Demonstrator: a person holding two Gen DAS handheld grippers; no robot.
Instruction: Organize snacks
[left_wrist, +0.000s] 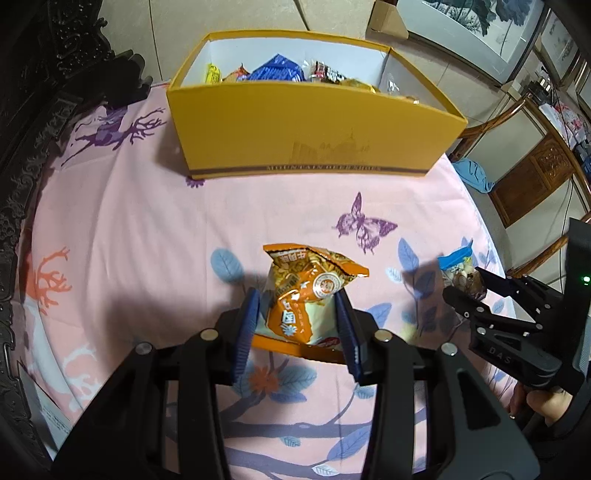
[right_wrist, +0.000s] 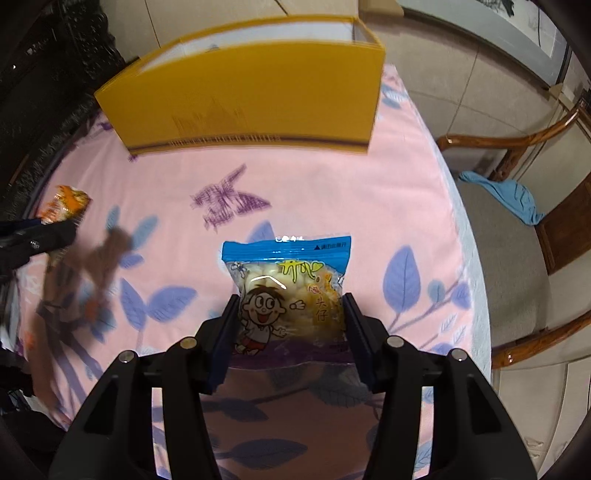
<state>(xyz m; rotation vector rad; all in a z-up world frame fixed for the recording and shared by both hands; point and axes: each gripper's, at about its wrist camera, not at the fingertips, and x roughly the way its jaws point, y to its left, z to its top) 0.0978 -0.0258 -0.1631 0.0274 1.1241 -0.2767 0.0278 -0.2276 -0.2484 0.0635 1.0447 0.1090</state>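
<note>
With the left gripper (left_wrist: 300, 321) clamped on the orange packet (left_wrist: 309, 291) and the right gripper (right_wrist: 288, 332) on the blue-topped packet (right_wrist: 291, 284), both likely need carrying into the yellow box (left_wrist: 310, 129).

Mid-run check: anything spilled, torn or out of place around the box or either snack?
Nothing stands out. The yellow box sits upright with snacks inside; left tongs hold the crumpled but unopened orange packet, right tongs the blue-topped packet.

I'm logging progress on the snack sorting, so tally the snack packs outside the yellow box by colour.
Orange packs: 1, the orange snack pack held in the left gripper.
Blue-topped packs: 1, the blue-topped snack pack held in the right gripper.
Total: 2 outside the yellow box. Those inside overlap too much to count.
</note>
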